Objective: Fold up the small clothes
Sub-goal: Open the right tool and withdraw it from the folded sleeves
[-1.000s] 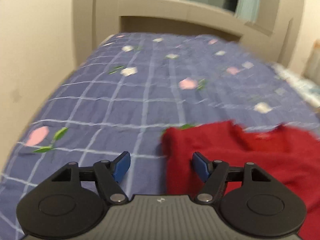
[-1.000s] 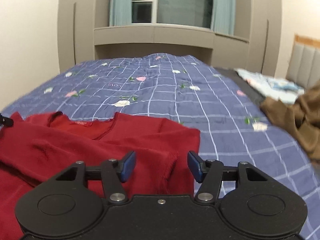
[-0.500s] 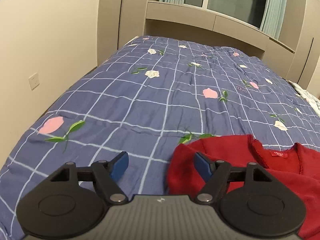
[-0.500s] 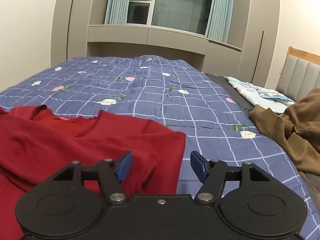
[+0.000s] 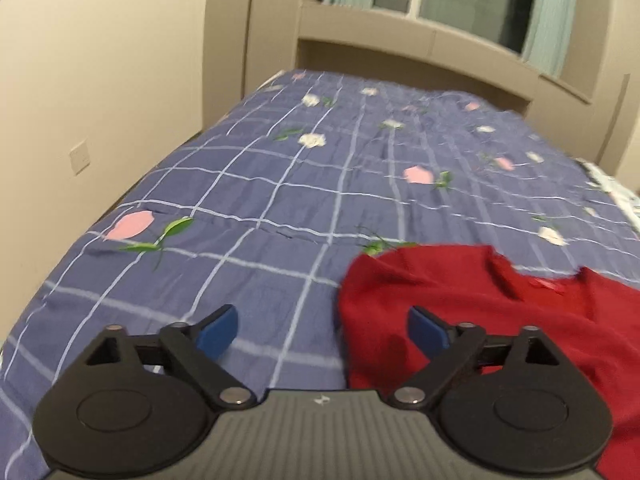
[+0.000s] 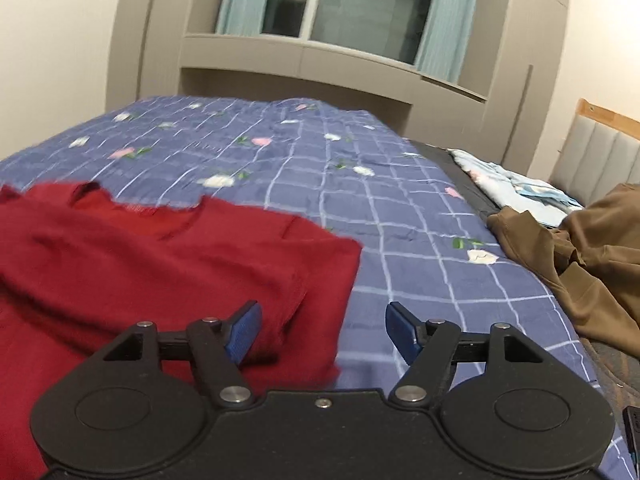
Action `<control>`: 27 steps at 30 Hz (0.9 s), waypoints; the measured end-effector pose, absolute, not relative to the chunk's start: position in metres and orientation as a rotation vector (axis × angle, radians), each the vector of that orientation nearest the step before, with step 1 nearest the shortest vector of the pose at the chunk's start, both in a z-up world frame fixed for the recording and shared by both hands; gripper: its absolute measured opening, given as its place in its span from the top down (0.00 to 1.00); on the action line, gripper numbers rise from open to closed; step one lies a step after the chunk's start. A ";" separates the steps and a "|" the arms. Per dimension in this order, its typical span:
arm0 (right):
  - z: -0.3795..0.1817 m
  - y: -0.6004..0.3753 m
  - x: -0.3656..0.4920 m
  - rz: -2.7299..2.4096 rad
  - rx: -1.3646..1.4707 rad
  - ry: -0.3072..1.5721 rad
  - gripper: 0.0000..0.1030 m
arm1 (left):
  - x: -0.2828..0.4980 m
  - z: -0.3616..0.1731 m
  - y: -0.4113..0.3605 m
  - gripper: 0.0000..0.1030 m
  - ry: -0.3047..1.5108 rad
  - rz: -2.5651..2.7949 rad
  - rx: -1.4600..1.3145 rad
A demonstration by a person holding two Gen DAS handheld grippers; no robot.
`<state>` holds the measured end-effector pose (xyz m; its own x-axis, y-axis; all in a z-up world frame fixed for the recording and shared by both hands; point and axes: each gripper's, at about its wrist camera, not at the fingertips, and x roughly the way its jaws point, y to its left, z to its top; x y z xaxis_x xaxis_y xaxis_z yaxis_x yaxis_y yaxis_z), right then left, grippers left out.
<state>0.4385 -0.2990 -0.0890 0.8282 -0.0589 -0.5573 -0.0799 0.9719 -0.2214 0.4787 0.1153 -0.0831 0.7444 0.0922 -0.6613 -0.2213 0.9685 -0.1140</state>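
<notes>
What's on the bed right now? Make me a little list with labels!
garment: red knit top, spread flat, neckline facing away
surface: blue checked bedspread with flowers
left hand-held gripper: open, over the top's left edge
right hand-held gripper: open, over the top's right edge
other clothes: brown garment and pale blue cloth, far right

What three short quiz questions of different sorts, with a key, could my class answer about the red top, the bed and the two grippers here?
1. True or false: the left gripper is shut on the red top.
2. Which garment lies at the right of the red top in the right wrist view: A brown, B green, C white?
3. Fill in: the right gripper is ____.

Key: 1 false, its jaws stand apart with nothing between them; 2 A; 3 open.
</notes>
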 end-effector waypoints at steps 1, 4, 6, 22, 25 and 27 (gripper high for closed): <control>-0.092 -0.297 0.437 0.012 -0.256 0.611 0.30 | 0.472 -0.085 0.112 0.06 0.718 0.164 -0.161; -0.100 -0.298 0.437 0.002 -0.244 0.642 0.29 | 0.469 -0.107 0.106 0.06 0.834 0.224 -0.062; -0.100 -0.300 0.440 -0.010 -0.235 0.649 0.26 | 0.467 -0.110 0.111 0.05 0.819 0.227 -0.097; -0.072 -0.318 0.325 0.108 -0.111 0.709 0.01 | 0.372 -0.084 0.115 0.01 0.859 0.205 -0.198; -0.069 -0.320 0.297 0.136 -0.082 0.716 0.01 | 0.338 -0.078 0.110 0.01 0.851 0.161 -0.216; -0.069 -0.321 0.282 0.150 -0.081 0.725 0.01 | 0.319 -0.078 0.103 0.01 0.862 0.127 -0.213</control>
